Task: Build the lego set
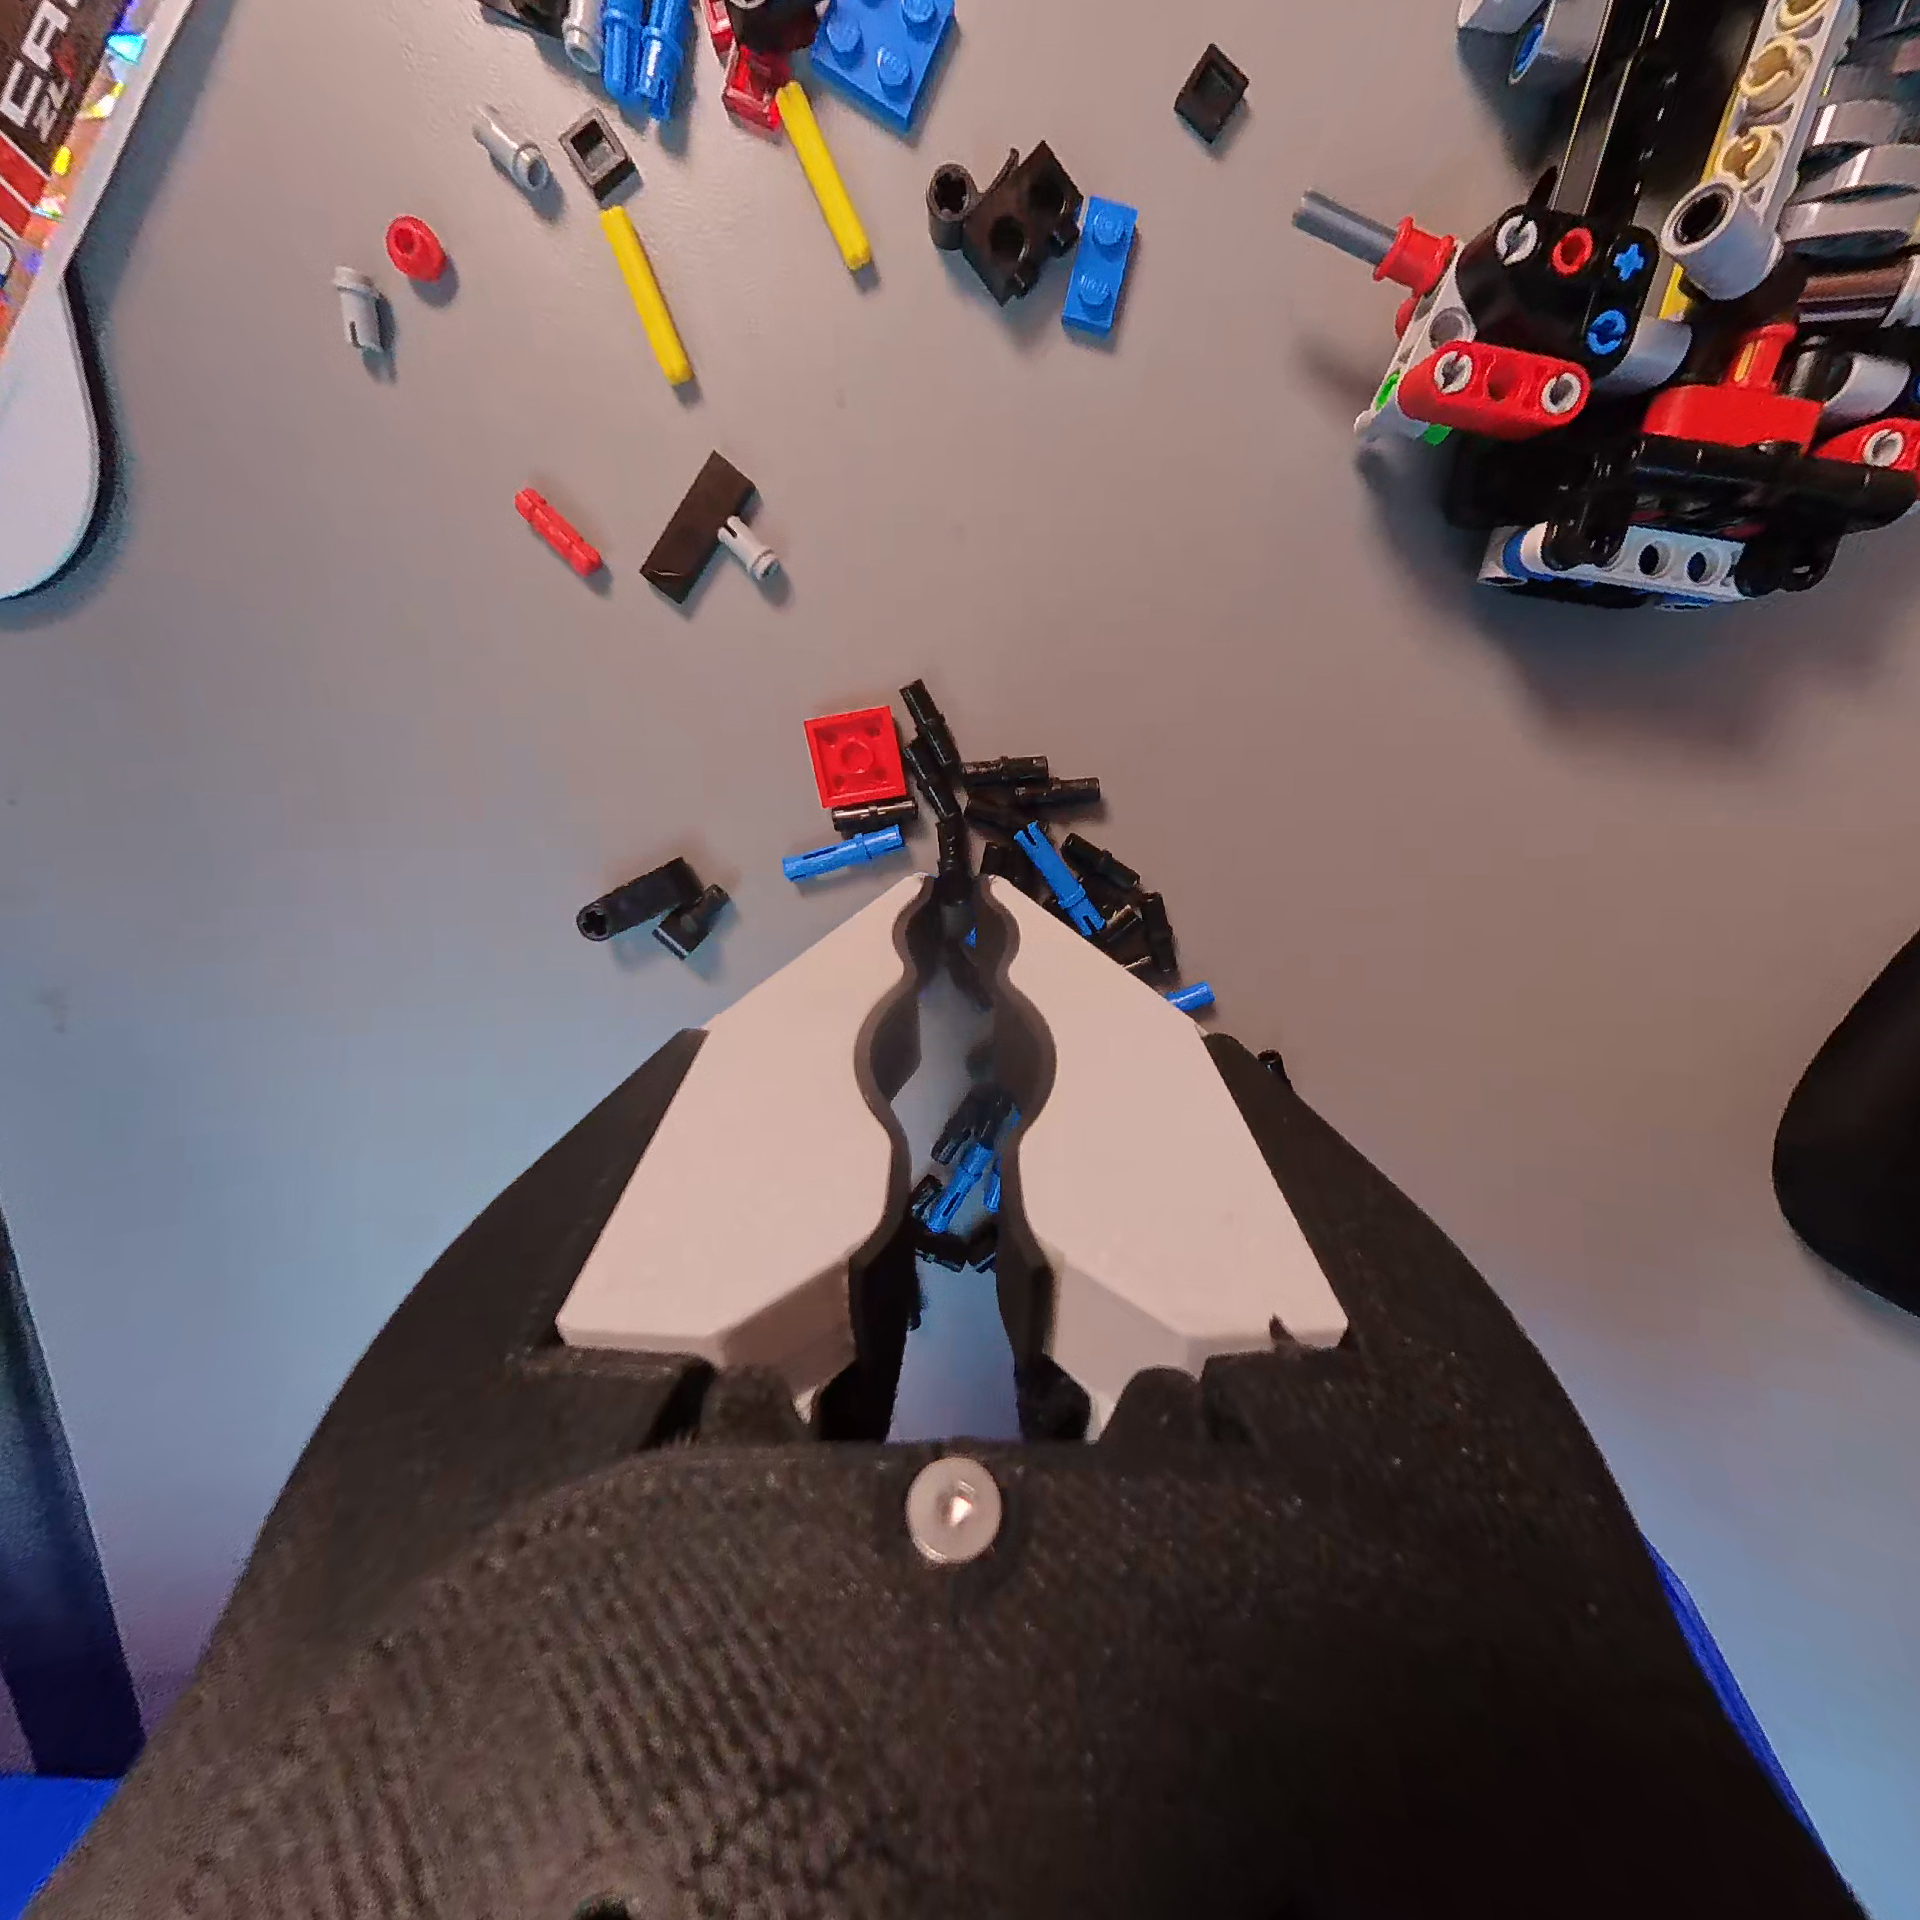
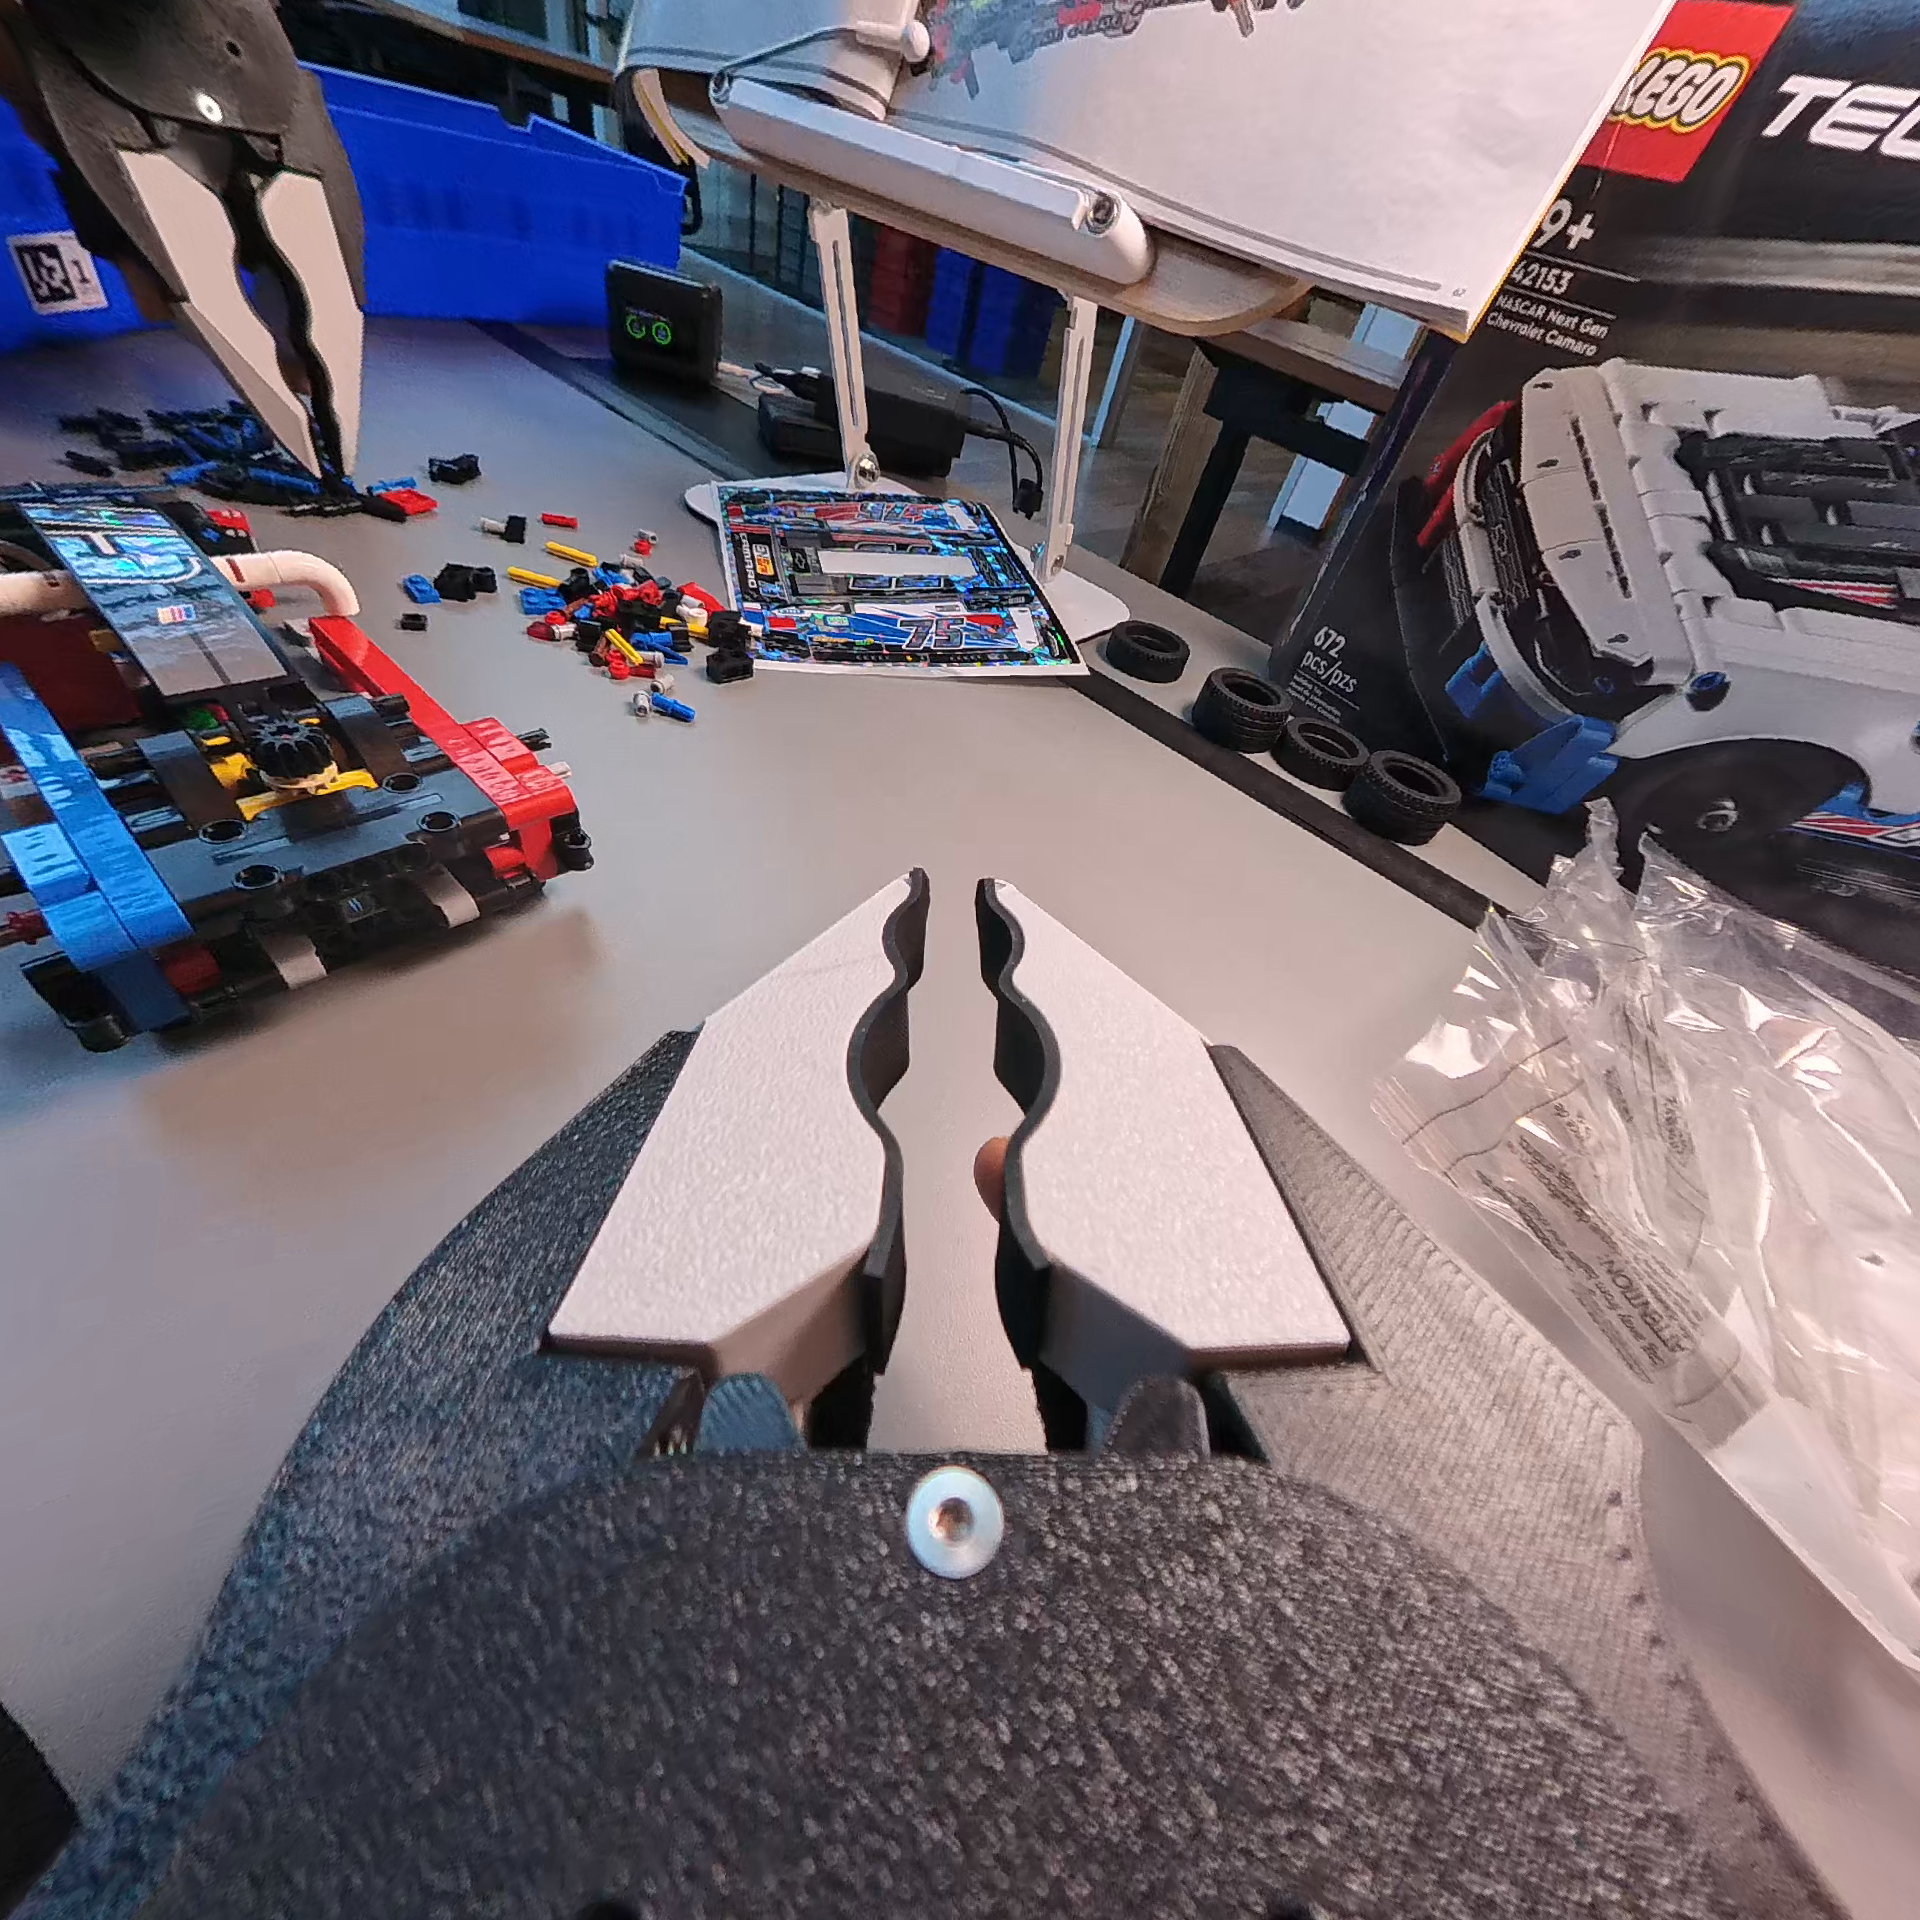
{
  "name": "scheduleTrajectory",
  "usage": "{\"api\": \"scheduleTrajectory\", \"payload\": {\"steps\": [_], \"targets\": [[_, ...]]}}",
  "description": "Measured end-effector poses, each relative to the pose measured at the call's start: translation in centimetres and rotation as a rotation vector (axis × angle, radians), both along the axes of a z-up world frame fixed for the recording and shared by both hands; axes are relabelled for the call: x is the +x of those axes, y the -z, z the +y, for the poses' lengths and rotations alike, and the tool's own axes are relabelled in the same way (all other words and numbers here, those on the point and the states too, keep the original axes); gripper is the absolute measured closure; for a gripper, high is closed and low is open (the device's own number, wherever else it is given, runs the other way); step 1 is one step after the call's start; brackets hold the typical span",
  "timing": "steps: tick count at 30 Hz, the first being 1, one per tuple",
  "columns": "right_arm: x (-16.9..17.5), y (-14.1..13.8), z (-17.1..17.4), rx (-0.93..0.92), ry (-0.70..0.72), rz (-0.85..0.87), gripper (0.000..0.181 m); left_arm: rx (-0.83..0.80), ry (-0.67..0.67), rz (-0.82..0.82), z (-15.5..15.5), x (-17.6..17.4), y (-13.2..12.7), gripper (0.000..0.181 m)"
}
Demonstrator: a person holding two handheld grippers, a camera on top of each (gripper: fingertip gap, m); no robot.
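My left gripper points down into a pile of black and blue pins and is shut on a black pin at its tips. It also shows in the right wrist view, tips down in the same pile. The partly built lego car lies to the right of the pile; in the right wrist view it is at the left. My right gripper hovers low over bare table right of the car, jaws a little apart with nothing between them.
Loose parts lie beyond the pile: a red square plate, yellow axles, a blue plate. A sticker sheet, several tyres, the set's box, a plastic bag and a booklet stand lie to the right.
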State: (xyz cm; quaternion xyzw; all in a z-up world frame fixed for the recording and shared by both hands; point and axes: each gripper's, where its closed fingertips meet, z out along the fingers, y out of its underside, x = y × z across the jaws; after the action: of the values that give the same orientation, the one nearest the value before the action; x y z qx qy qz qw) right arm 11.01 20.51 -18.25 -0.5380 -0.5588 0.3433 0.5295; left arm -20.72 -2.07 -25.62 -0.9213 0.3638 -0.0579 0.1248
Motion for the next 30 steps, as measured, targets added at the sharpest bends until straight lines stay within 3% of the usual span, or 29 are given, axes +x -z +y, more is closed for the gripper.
{"api": "scheduleTrajectory", "payload": {"steps": [9,23,30], "targets": [[0.0,0.1,0.0,0.005,0.000,-0.006,0.174,0.017,0.015,0.008,0.1,0.4,-0.1,0.178],[0.0,-0.1,-0.1,0.018,0.007,-0.001,0.174,0.120,-0.016,0.022,0.2,0.4,-2.2,0.181],[0.0,-0.1,-0.2,0.031,0.007,-0.007,0.175,0.142,-0.032,0.013,0.6,0.6,-3.1,0.172]]}}
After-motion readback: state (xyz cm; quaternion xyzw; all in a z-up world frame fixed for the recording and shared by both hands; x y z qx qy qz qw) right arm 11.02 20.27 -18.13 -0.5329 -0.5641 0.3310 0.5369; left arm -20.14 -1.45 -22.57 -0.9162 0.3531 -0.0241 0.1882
